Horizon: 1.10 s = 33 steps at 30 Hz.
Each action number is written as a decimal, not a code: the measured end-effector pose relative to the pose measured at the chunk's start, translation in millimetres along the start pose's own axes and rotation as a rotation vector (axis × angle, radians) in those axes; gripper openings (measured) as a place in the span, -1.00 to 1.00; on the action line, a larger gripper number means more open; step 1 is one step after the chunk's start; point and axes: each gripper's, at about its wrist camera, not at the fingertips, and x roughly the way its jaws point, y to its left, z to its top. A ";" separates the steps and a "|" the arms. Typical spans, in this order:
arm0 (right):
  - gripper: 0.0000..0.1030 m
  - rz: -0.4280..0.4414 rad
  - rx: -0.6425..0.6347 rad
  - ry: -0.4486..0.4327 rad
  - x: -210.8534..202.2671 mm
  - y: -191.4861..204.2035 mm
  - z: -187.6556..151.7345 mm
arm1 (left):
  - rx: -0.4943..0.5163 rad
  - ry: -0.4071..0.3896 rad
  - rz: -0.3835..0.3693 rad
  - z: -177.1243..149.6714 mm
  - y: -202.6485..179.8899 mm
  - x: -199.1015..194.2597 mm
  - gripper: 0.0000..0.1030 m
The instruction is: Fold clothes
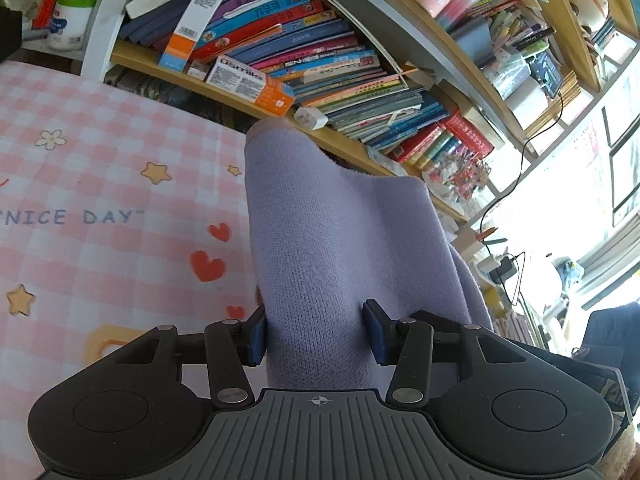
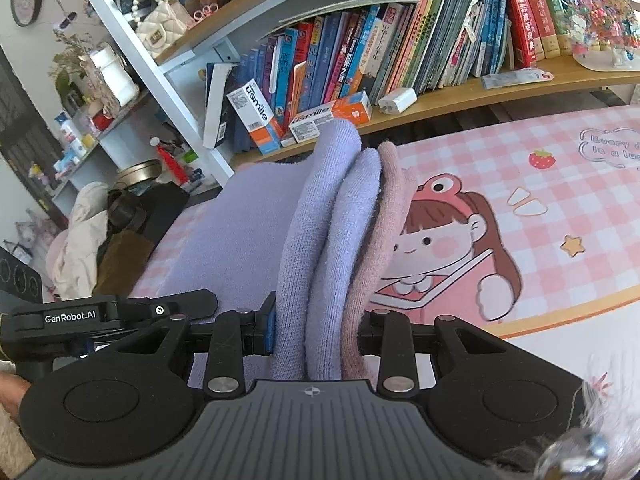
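Both tools are clamped on the lilac knit garment, left tool (image 1: 316, 338) on one layer, right tool (image 2: 316, 330) on bunched folds with a pink edge, lifted over the pink checked worktop (image 2: 540, 208), so keep edges level; its full shape is hidden.
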 end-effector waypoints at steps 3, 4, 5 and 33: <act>-0.42 -0.022 0.008 -0.003 9.3 15.7 -2.2 | -0.004 0.014 -0.018 8.0 20.1 -7.3 -0.09; -0.42 -0.029 0.011 -0.004 12.5 20.9 -3.0 | -0.002 0.017 -0.023 11.0 26.3 -9.9 -0.09; -0.42 -0.034 0.012 -0.005 15.7 26.4 -3.8 | -0.001 0.020 -0.028 13.9 32.6 -12.6 -0.09; -0.42 -0.046 -0.045 0.030 152.9 119.2 34.8 | -0.051 0.005 -0.058 106.5 174.4 -20.1 -0.10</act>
